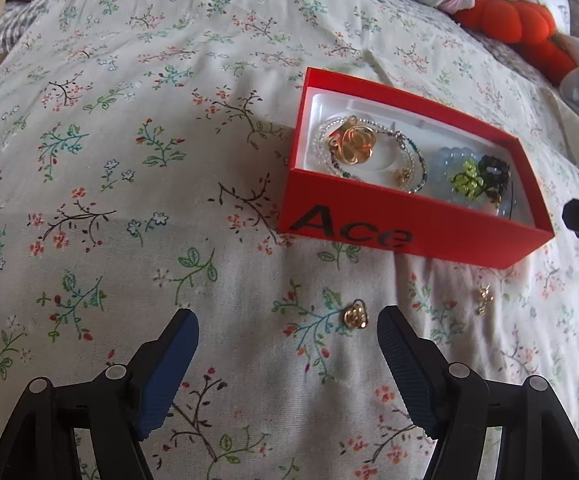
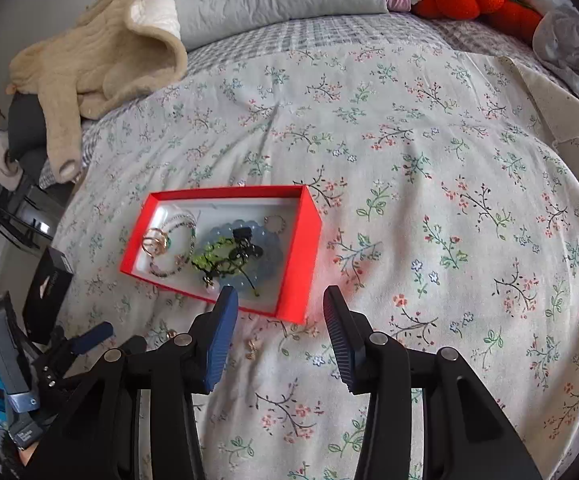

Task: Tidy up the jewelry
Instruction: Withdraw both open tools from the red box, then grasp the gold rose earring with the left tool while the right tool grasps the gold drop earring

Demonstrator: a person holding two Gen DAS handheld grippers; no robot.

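Gold wire knot earring (image 1: 356, 315) lies on the floral bedspread (image 1: 169, 160), near the red cardboard box (image 1: 401, 226) of jewelry. Left claw (image 1: 287, 330) hangs released over it, empty; right claw (image 2: 279, 312) also released. Next: pinch it, lift into the box.

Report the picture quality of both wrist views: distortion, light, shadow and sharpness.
Left wrist view: fisheye bulges the floral bedspread; soft daylight, a faint shadow band at left; the red cardboard box is sharp. Right wrist view: stronger bending with dark corners; the box casts a reddish glow on the cloth; jewellery inside looks small and slightly soft.
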